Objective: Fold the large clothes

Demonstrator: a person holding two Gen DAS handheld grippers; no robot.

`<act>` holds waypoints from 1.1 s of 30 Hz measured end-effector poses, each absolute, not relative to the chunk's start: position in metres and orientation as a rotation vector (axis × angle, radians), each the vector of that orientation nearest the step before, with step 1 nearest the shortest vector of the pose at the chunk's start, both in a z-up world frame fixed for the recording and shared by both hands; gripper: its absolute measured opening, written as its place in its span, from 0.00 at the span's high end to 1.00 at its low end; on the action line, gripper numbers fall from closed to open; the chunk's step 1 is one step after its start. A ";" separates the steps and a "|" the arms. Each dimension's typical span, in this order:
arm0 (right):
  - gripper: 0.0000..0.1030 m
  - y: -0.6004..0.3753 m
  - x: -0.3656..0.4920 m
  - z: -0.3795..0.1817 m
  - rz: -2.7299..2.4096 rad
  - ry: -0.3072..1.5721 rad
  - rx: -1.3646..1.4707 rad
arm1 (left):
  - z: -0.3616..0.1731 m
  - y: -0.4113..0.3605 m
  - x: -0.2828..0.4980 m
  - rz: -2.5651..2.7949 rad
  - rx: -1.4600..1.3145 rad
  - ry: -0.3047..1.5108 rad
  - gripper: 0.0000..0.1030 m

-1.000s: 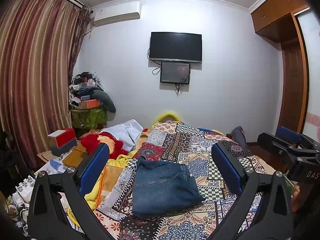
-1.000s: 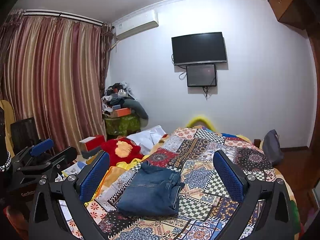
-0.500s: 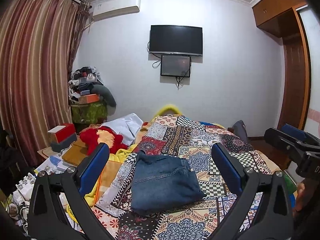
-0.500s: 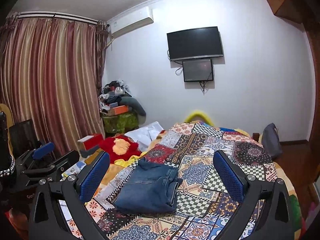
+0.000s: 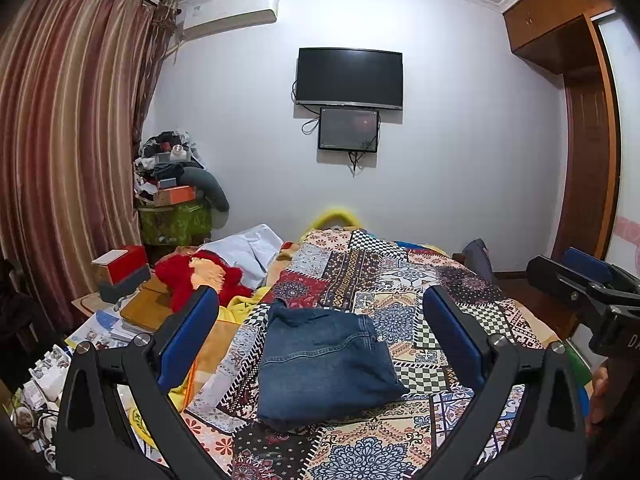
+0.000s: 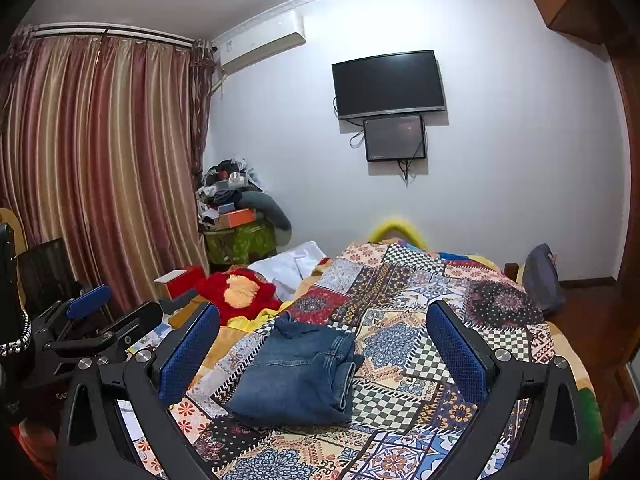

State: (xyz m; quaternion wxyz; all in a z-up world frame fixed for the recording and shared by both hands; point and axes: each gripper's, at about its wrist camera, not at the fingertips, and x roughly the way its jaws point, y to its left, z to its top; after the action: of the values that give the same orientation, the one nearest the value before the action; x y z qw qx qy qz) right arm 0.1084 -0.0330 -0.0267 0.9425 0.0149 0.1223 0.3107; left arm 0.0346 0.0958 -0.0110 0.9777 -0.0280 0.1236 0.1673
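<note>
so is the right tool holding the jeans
No, the right tool is open with nothing between its pads, and the folded jeans lie free on the patchwork quilt.

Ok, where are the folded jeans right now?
The folded jeans lie on the patchwork quilt, centred in both wrist views between each open tool's fingers, with the red plush toy off to their left.
</note>
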 end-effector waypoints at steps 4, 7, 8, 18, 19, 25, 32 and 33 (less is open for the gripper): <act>0.00 -0.032 0.108 -0.026 0.633 0.250 0.030 | -0.011 0.096 0.035 0.336 -0.057 0.249 0.00; 0.00 -0.032 0.107 -0.026 0.632 0.251 0.030 | -0.010 0.096 0.034 0.329 -0.061 0.249 0.00; 0.00 -0.032 0.107 -0.026 0.632 0.251 0.030 | -0.010 0.096 0.034 0.327 -0.062 0.251 0.00; 0.00 -0.030 0.109 -0.026 0.625 0.260 0.027 | -0.011 0.098 0.036 0.287 -0.082 0.272 0.00; 0.00 -0.030 0.110 -0.026 0.625 0.261 0.027 | -0.011 0.098 0.036 0.284 -0.083 0.273 0.00; 0.00 -0.028 0.112 -0.028 0.616 0.264 0.023 | -0.012 0.098 0.038 0.277 -0.086 0.281 0.00; 0.00 -0.027 0.114 -0.030 0.606 0.274 0.028 | -0.014 0.099 0.039 0.278 -0.087 0.285 0.00; 0.00 -0.027 0.114 -0.030 0.606 0.275 0.029 | -0.014 0.099 0.039 0.279 -0.088 0.284 0.00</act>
State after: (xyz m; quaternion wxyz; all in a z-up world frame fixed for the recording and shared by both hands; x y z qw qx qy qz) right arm 0.1140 -0.0271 -0.0301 0.9450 0.0142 0.1348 0.2976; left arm 0.0391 0.0990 -0.0144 0.9793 -0.0435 0.1411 0.1384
